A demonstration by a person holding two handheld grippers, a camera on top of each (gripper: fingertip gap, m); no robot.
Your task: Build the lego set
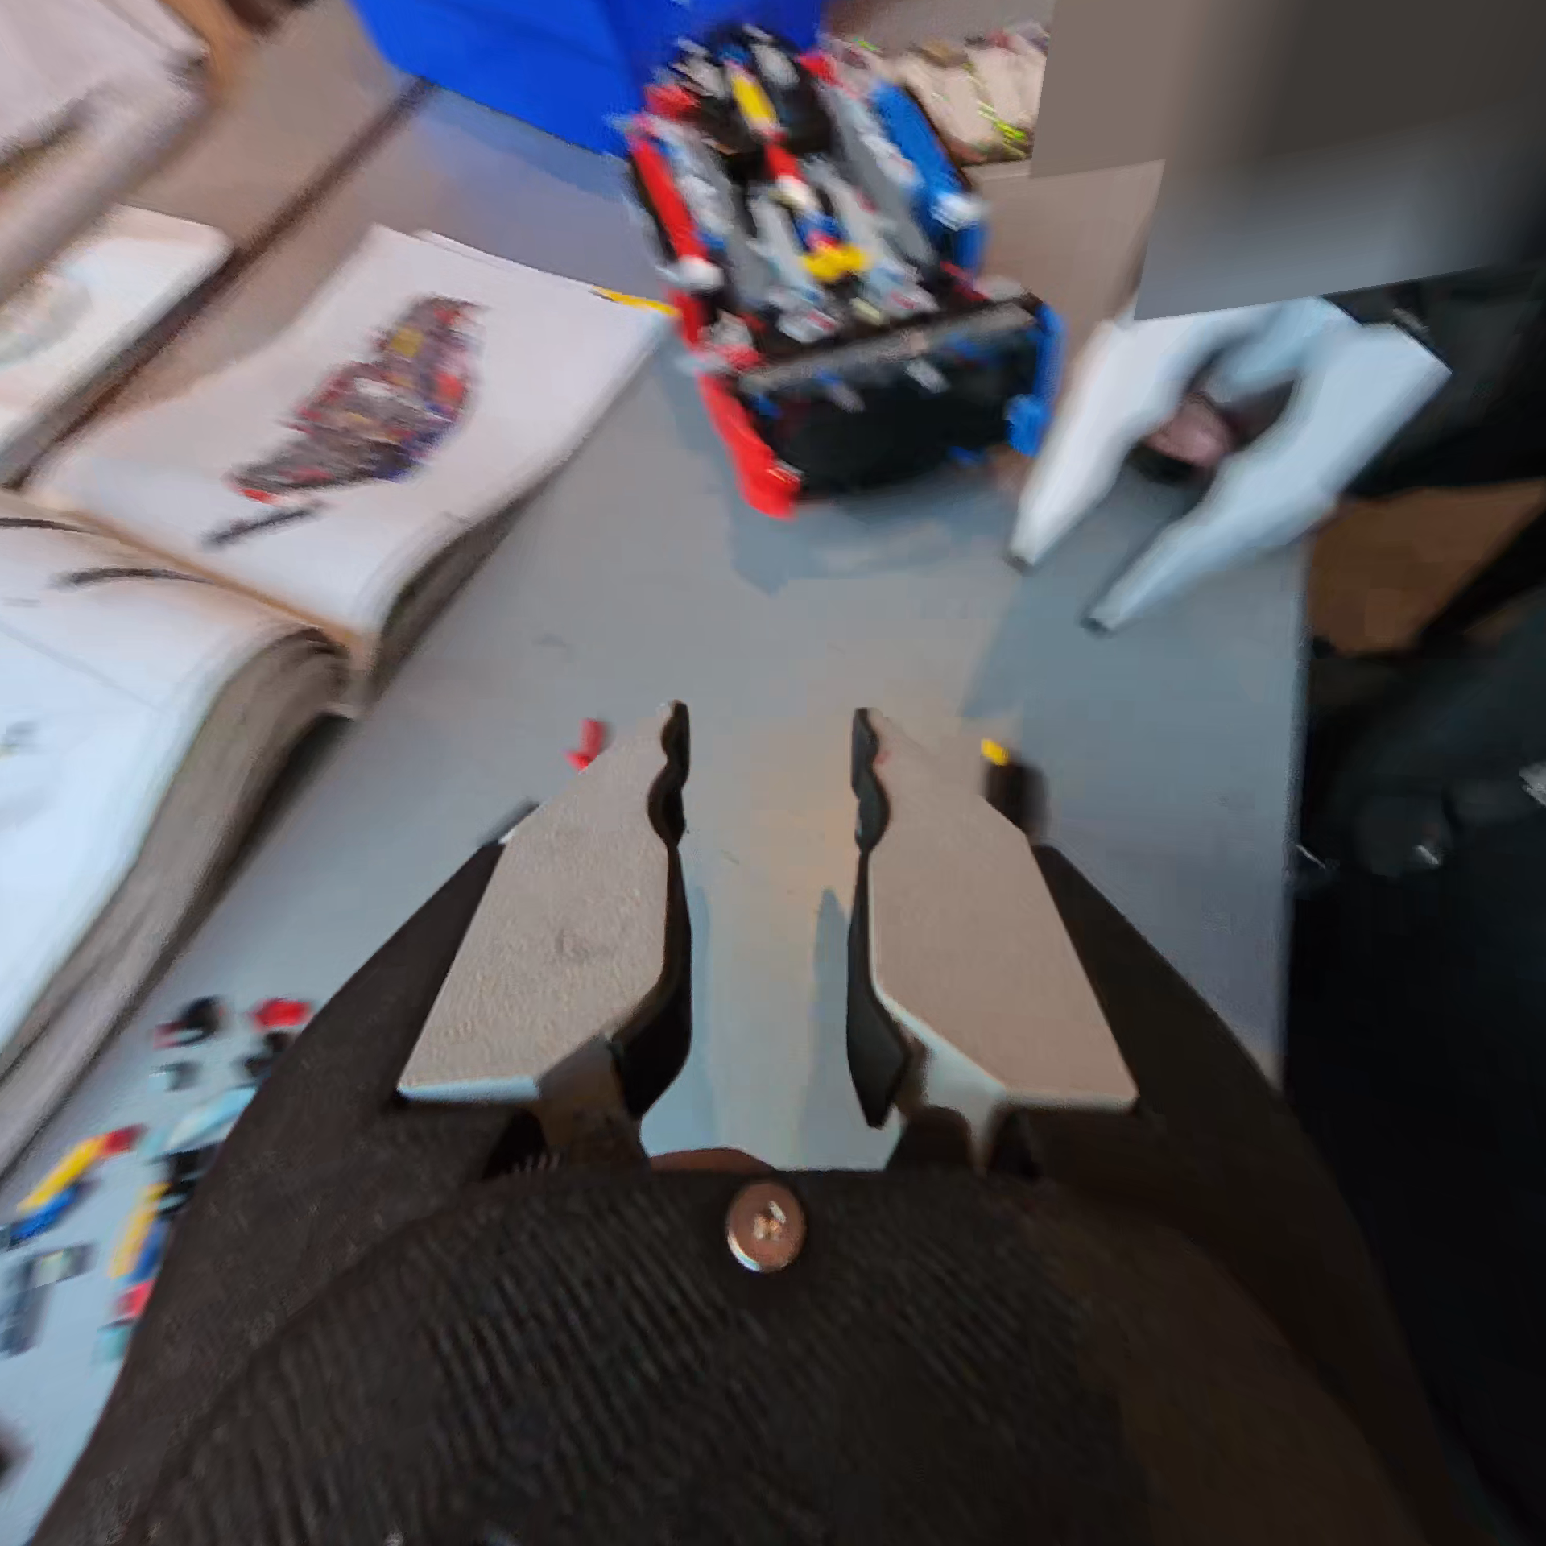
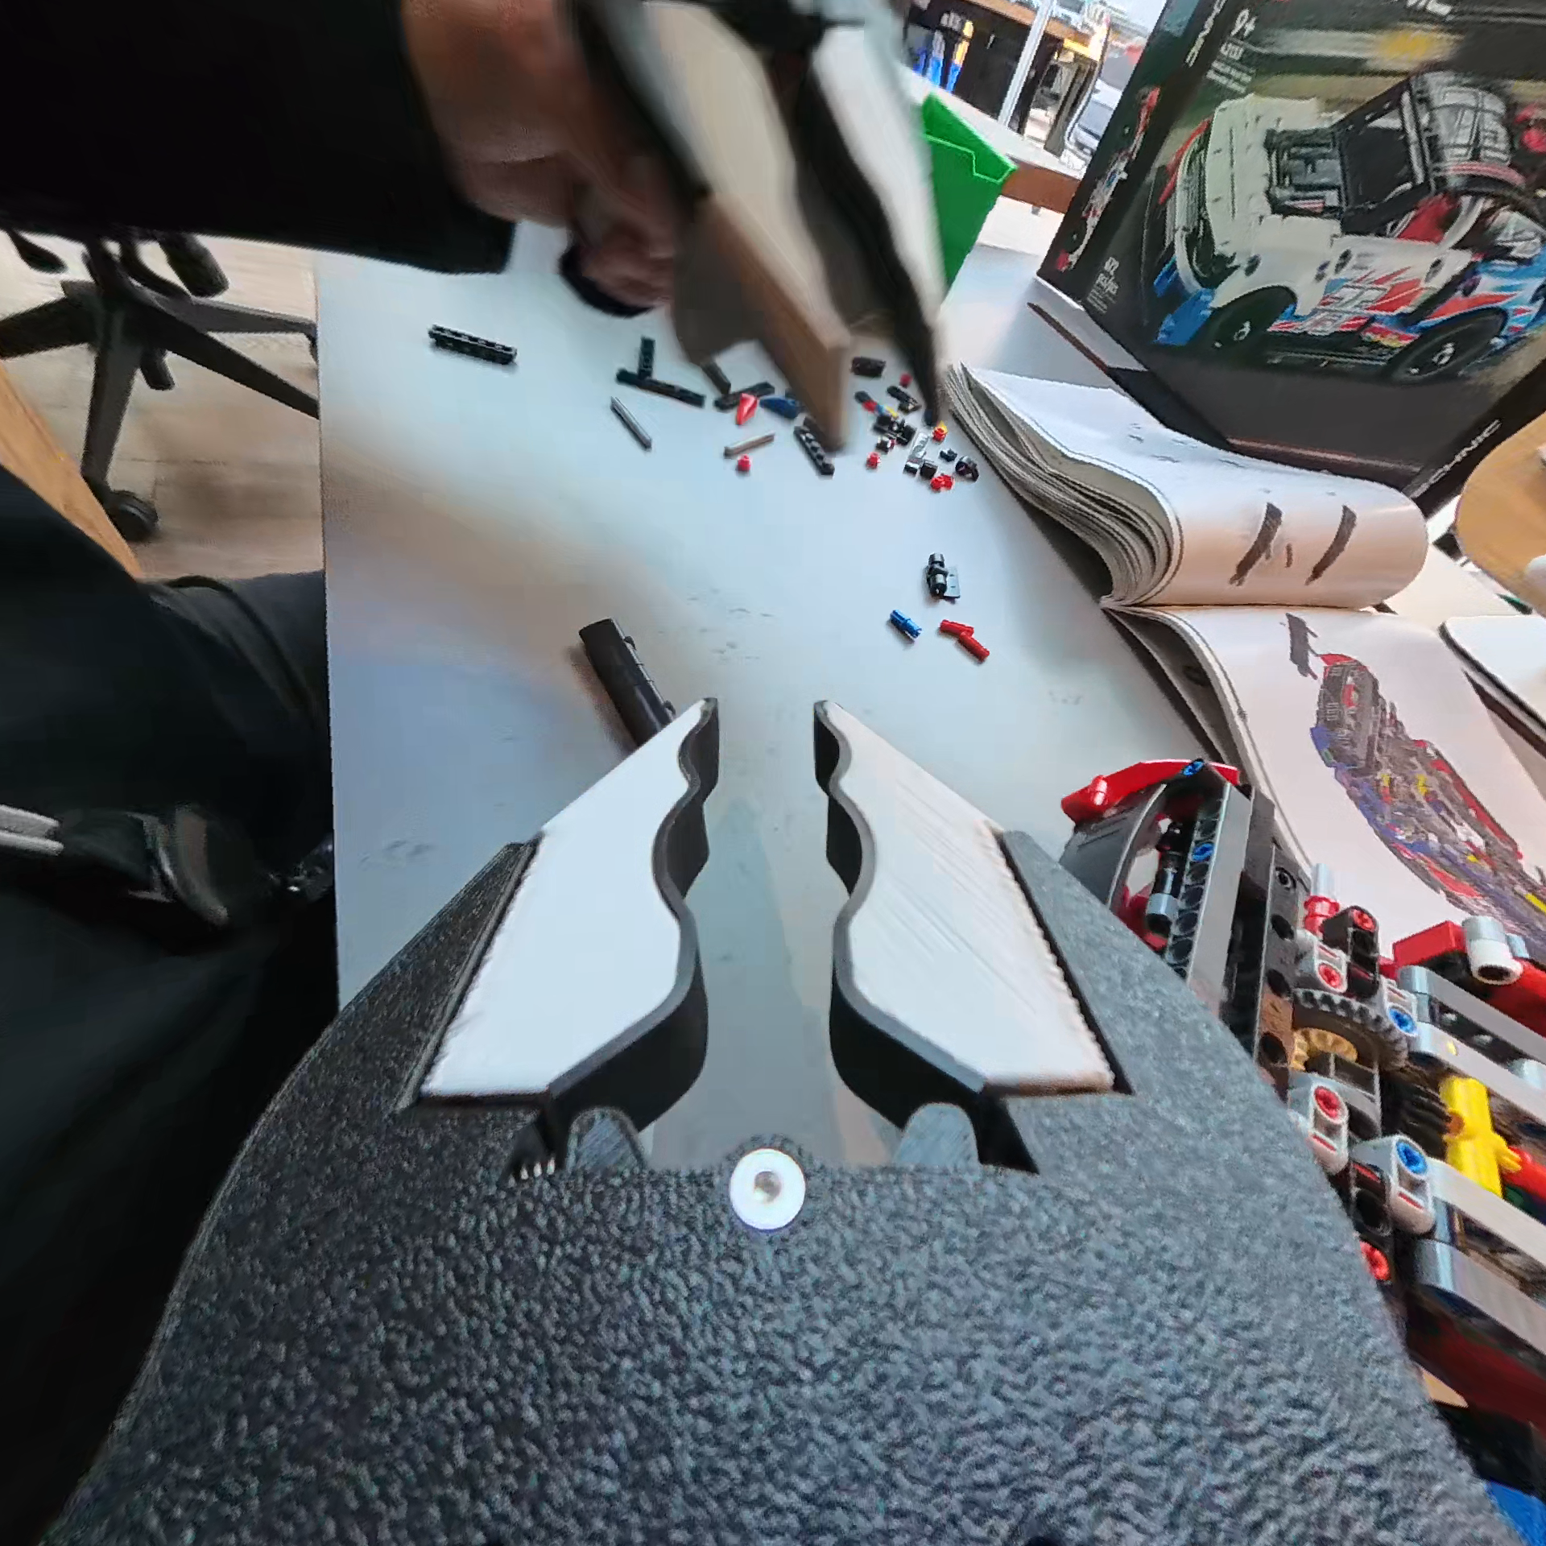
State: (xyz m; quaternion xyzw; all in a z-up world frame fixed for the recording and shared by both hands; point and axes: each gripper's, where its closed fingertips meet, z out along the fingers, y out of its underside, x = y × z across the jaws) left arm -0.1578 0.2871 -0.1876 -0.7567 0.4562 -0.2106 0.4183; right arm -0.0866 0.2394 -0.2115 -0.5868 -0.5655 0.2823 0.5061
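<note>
The left gripper [image 1: 770, 736] is seen with its jaws parted and nothing between them, bare grey table [image 1: 636, 602] showing through the gap. The left wrist view is blurred. A small red piece [image 1: 586, 743] lies just beside the left finger at 9 o'clock of the tips, and a yellow-tipped dark piece [image 1: 1000, 765] just beside the right finger at 3 o'clock. The part-built lego model [image 1: 836, 276], in red, blue, grey and black, stands on the table at 12 o'clock, well apart from the tips. An open instruction booklet [image 1: 351, 418] is noted at 10 o'clock, and loose pieces [image 1: 125, 1171] are scattered at 8 o'clock.

The right gripper [image 2: 765, 724] is likewise released, with only table surface between its fingers. In the right wrist view the model lies at 4 o'clock, just beside the gripper body. A long black piece [image 2: 623, 673] rests on the table at 11 o'clock, partly hidden behind the left finger. A blue pin [image 2: 903, 623] and a red pin [image 2: 964, 638] are recorded at 1 o'clock, near each other and apart. The other gripper hangs at 12 o'clock above a scatter of small parts. The set's box [image 2: 1305, 209] stands at 2 o'clock behind the booklet.
</note>
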